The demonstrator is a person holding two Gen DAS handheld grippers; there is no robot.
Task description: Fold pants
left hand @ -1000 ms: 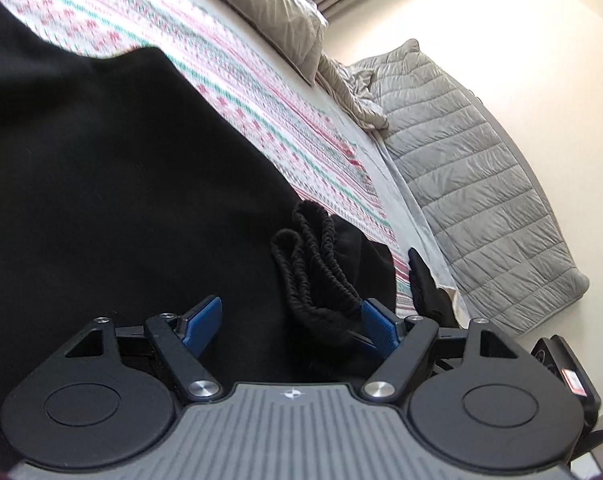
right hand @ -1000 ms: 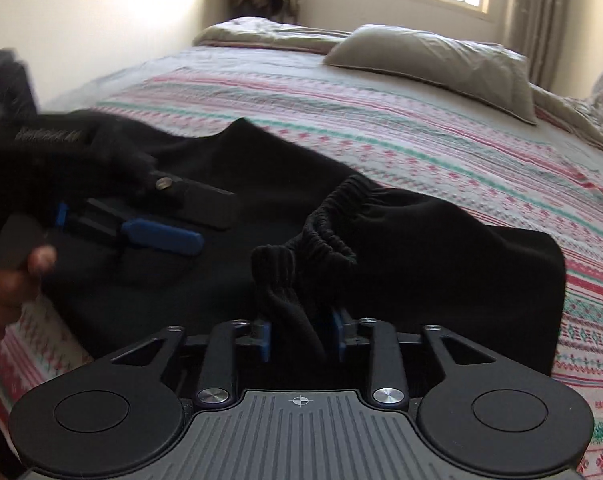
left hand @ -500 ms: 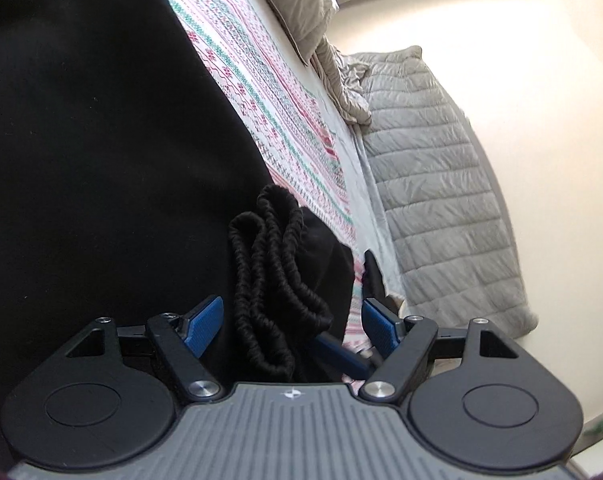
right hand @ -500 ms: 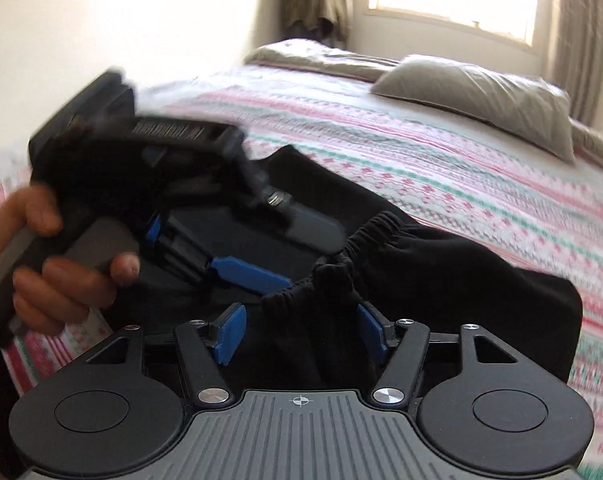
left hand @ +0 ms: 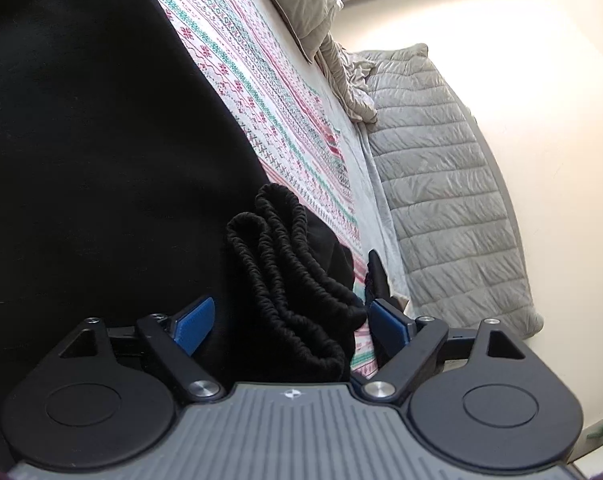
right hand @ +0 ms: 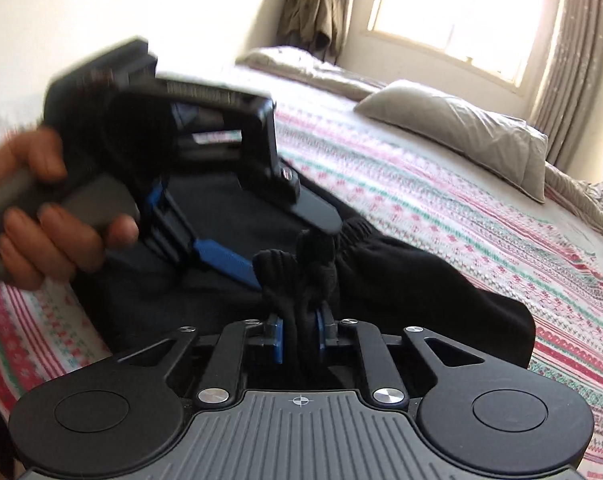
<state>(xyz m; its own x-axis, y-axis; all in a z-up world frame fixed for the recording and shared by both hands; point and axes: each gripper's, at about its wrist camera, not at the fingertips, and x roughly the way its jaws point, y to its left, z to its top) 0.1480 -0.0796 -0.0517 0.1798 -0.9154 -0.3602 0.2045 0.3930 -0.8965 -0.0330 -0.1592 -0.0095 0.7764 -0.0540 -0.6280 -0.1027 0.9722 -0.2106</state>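
Observation:
Black pants lie spread on the patterned bedspread. Their bunched elastic waistband sits between the blue pads of my left gripper, which is open around it. In the right wrist view my right gripper is shut on the gathered waistband. The left gripper shows there too, held in a hand at the left, its open jaws reaching the same waistband bunch. The rest of the pants spreads to the right.
A grey pillow lies at the head of the bed under a bright window. A grey quilted blanket hangs along the bed's far side by a cream wall. Clothes hang by the window.
My right gripper opened half a second ago and has now shut again on the waistband. My left gripper has moved in toward the waistband and stays open.

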